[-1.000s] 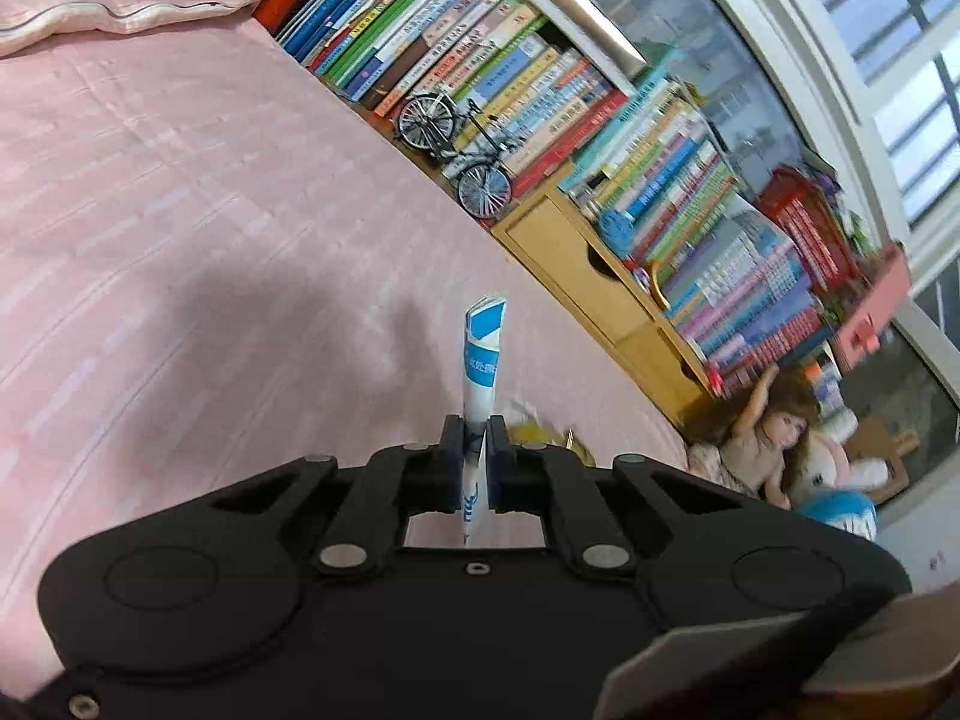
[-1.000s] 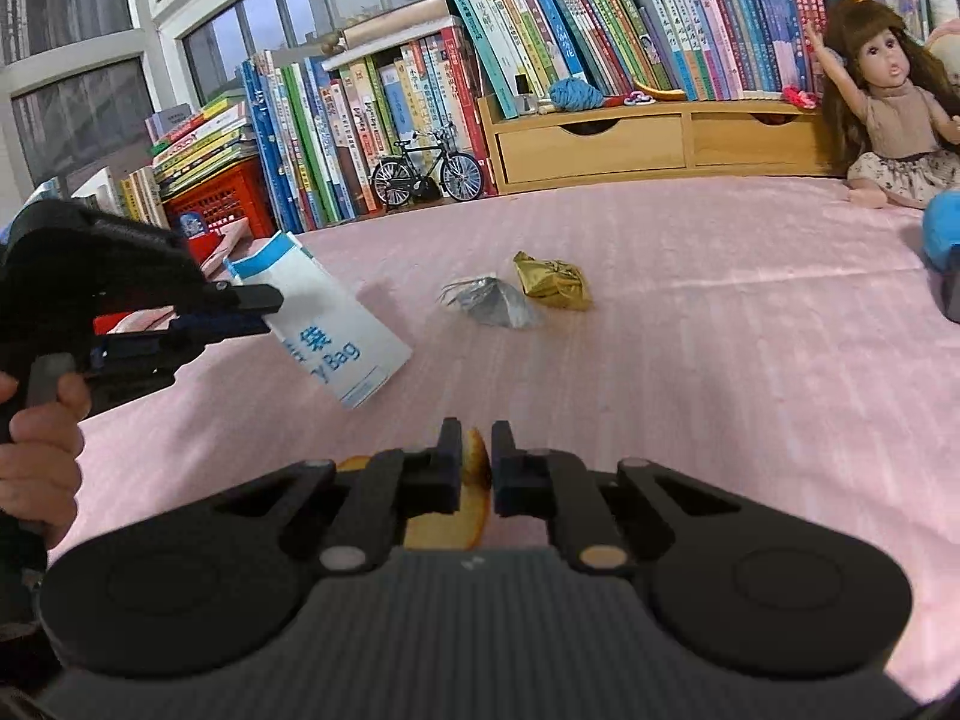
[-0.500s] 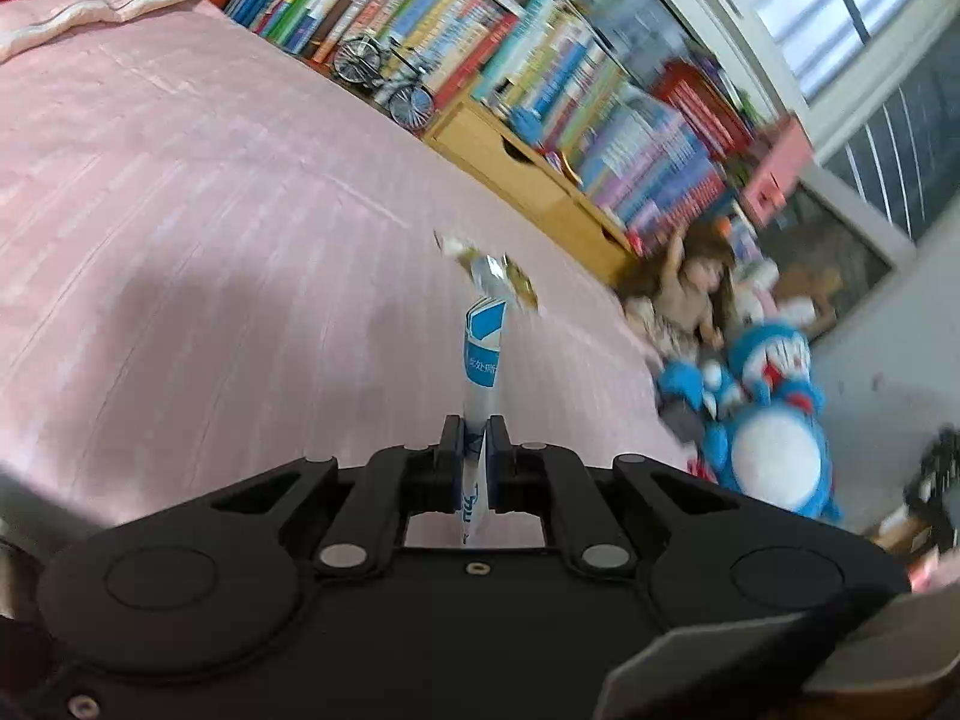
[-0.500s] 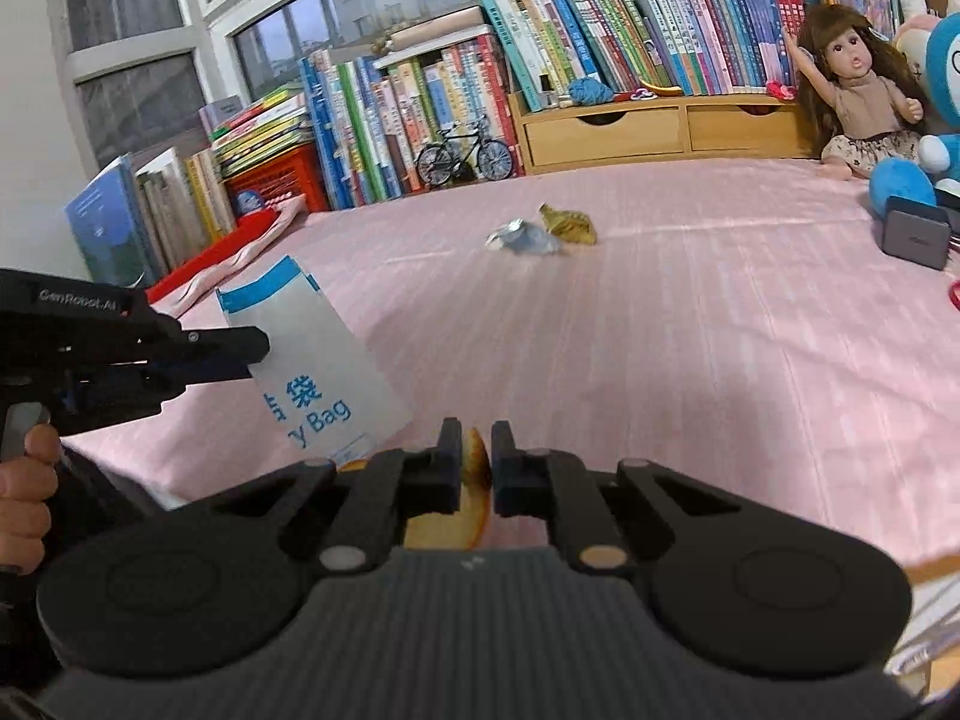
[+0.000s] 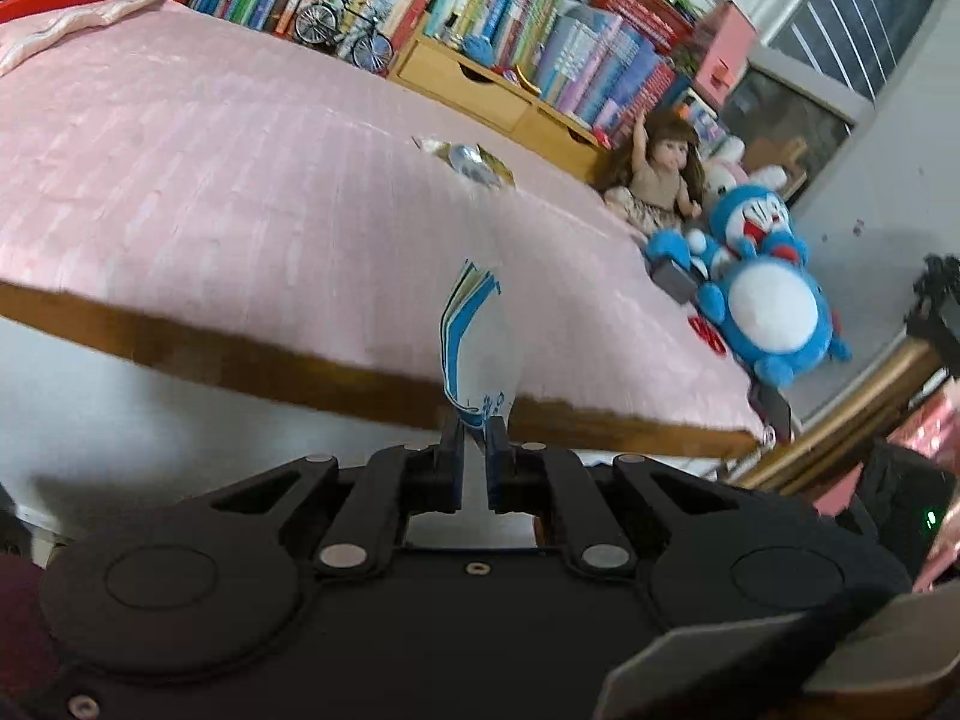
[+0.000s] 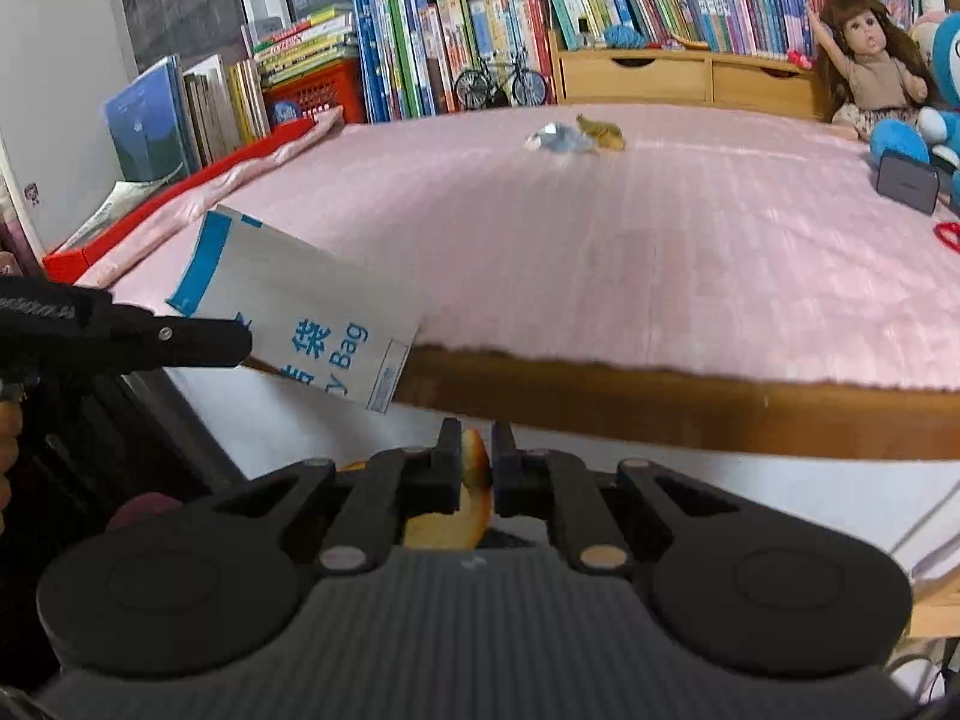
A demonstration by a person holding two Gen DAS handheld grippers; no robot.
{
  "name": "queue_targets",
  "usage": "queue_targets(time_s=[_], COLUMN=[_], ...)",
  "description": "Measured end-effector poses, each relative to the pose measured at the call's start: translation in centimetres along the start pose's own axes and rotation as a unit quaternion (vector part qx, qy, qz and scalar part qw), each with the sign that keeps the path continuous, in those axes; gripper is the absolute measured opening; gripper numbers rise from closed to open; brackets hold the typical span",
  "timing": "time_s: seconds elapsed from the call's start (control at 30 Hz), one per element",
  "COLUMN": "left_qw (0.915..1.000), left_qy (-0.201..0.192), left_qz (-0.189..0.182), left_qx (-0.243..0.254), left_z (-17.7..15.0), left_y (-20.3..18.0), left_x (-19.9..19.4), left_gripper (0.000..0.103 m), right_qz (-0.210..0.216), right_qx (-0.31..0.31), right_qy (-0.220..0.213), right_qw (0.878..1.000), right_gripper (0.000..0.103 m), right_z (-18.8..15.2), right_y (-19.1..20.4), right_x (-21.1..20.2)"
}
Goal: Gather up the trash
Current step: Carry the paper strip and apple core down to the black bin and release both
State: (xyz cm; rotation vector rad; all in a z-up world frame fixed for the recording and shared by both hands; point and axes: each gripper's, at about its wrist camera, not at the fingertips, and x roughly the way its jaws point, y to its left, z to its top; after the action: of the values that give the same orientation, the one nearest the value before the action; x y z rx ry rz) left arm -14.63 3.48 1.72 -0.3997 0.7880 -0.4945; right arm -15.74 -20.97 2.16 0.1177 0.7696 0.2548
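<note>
My left gripper (image 5: 474, 429) is shut on a white and blue paper bag (image 5: 477, 342), held edge-on off the front edge of the pink bed (image 5: 240, 210). The right wrist view shows that bag (image 6: 300, 306) flat-on at the left, pinched by the left gripper (image 6: 237, 339). My right gripper (image 6: 476, 441) is shut on an orange-yellow peel-like scrap (image 6: 465, 492), below the bed's wooden edge (image 6: 660, 402). Far back on the bed lie a silver wrapper (image 6: 555, 138) and a gold wrapper (image 6: 603, 131), side by side, also seen as wrappers (image 5: 471, 161) in the left wrist view.
A doll (image 6: 870, 54), a blue plush toy (image 5: 762, 288) and a grey box (image 6: 906, 183) sit at the bed's right. Books (image 6: 480, 36), a toy bicycle (image 6: 501, 81) and wooden drawers (image 6: 672, 75) line the back. A red pillow edge (image 6: 168, 192) runs along the left.
Both grippers have pulled back from over the bed to past its front wooden edge, each keeping its hold. The wrappers now lie much farther away.
</note>
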Motion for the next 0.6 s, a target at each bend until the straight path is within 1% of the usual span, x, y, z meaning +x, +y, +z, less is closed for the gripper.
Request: queue_targets(time_s=[0.2,0.4,0.6], left_qw=[0.9992,0.9982,0.9964], left_qy=[0.025,0.050,0.071], left_qz=[0.011,0.020,0.031], left_qx=[0.028,0.026,0.034], left_z=[-2.1,-3.4,-3.9], left_y=[-0.7,-0.4,-0.4], left_x=[0.2,1.1,2.1], left_gripper=[0.007,0.005,0.005], right_qz=[-0.004,-0.007,-0.007], right_qx=[0.006,0.004,0.004], right_qy=[0.022,0.043,0.054], right_qw=[1.000,0.999,0.999], right_gripper=[0.013,0.013,0.013], right_z=[-1.3,-2.4,-3.1], right_y=[0.0,0.2,0.2], right_x=[0.7,1.4,1.7])
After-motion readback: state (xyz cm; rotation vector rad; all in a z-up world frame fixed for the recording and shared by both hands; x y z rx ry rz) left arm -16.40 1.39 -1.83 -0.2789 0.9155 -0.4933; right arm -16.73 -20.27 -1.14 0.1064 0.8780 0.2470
